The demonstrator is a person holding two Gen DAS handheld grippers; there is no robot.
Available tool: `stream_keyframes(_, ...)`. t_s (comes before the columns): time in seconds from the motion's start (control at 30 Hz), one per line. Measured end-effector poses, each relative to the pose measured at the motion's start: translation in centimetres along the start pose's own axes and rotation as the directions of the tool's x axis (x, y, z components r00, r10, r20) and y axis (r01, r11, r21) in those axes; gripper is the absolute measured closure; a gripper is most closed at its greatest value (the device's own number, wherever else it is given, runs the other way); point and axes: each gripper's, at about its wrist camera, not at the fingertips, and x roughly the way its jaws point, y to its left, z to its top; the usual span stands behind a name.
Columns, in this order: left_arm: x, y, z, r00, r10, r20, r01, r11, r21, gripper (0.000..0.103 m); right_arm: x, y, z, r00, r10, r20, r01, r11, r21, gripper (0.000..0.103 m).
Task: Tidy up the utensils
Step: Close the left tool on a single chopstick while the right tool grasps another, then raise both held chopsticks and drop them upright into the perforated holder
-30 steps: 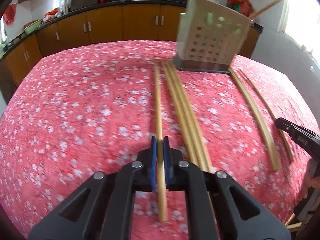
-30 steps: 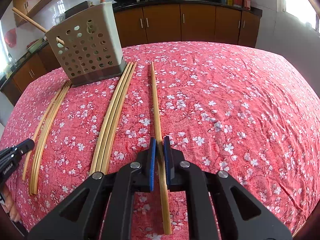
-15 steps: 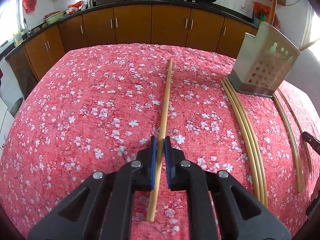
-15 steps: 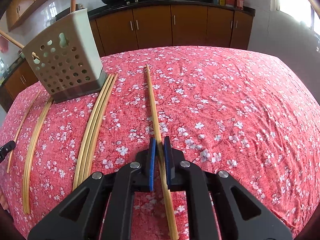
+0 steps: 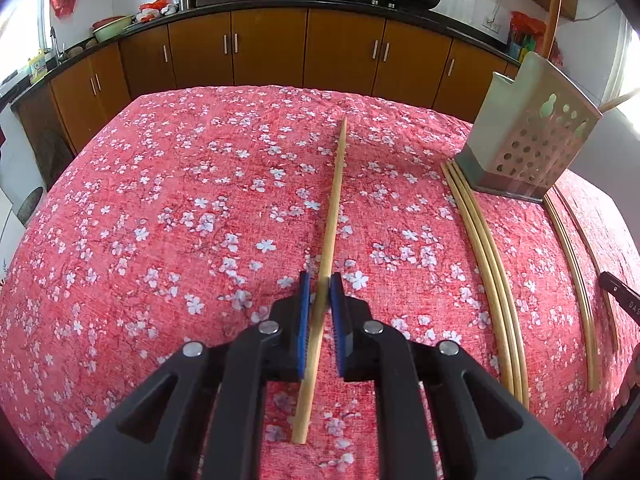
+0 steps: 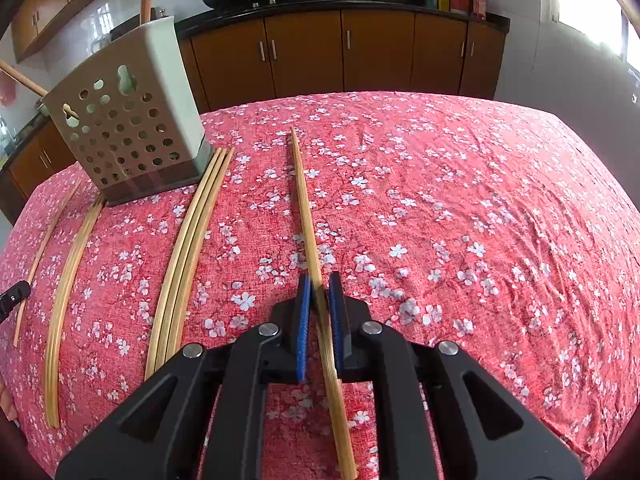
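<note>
My left gripper [image 5: 319,285] is shut on a bamboo chopstick [image 5: 333,204] that points forward over the red floral tablecloth. My right gripper [image 6: 319,285] is shut on another bamboo chopstick [image 6: 305,204], also pointing forward. A grey perforated utensil holder [image 5: 524,144] stands at the far right in the left wrist view and at the far left in the right wrist view [image 6: 128,128]. A bundle of three chopsticks [image 5: 486,260] lies beside it, also in the right wrist view [image 6: 188,248]. More chopsticks [image 5: 576,284] lie beyond the holder, seen too in the right wrist view [image 6: 68,292].
The table [image 5: 160,220] is covered by the red flowered cloth. Brown kitchen cabinets [image 5: 272,52] and a black counter with woks run along the far wall. The other gripper's tip shows at the right edge [image 5: 622,300] and at the left edge [image 6: 12,300].
The left gripper has swung left with its chopstick, so the holder now sits at far right. The right gripper has shifted right with its chopstick; the holder moved further left in its view.
</note>
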Motion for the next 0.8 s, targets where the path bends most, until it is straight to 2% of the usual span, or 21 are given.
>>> stream_keyframes(0.2,0.1,-0.7,0.0,1.0,0.0,-0.001,0.0,1.0,0.018,0.085,0.0,-0.2,0.0,1.0,0.007,0.0,-0.007,1.0,0.009,0.092)
stream_keyframes(0.43,0.4,-0.8,0.1,1.0,-0.007,-0.002,0.007,1.0,0.021,0.084,-0.1,-0.1,0.0,1.0,0.014,0.004,-0.015,1.0,0.011,0.092)
stream_keyframes(0.6,-0.2,-1.0,-0.5,1.0,0.022,-0.008,-0.021,0.992,0.128,0.089,-0.7,0.2,-0.7,1.0,0.018,0.0,-0.018,0.999,-0.038,0.092)
stream_keyframes(0.7,-0.5,-0.6,-1.0,1.0,0.013,-0.006,-0.012,0.992,0.13,0.095,-1.0,-0.1,-1.1,0.999,0.032,0.0,-0.032,0.999,-0.029,0.092)
stream_keyframes(0.8,-0.6,-0.5,-1.1,1.0,0.015,-0.004,-0.014,0.992,0.128,0.095,-1.1,-0.2,-1.0,0.999,0.036,0.0,-0.036,0.999,-0.021,0.095)
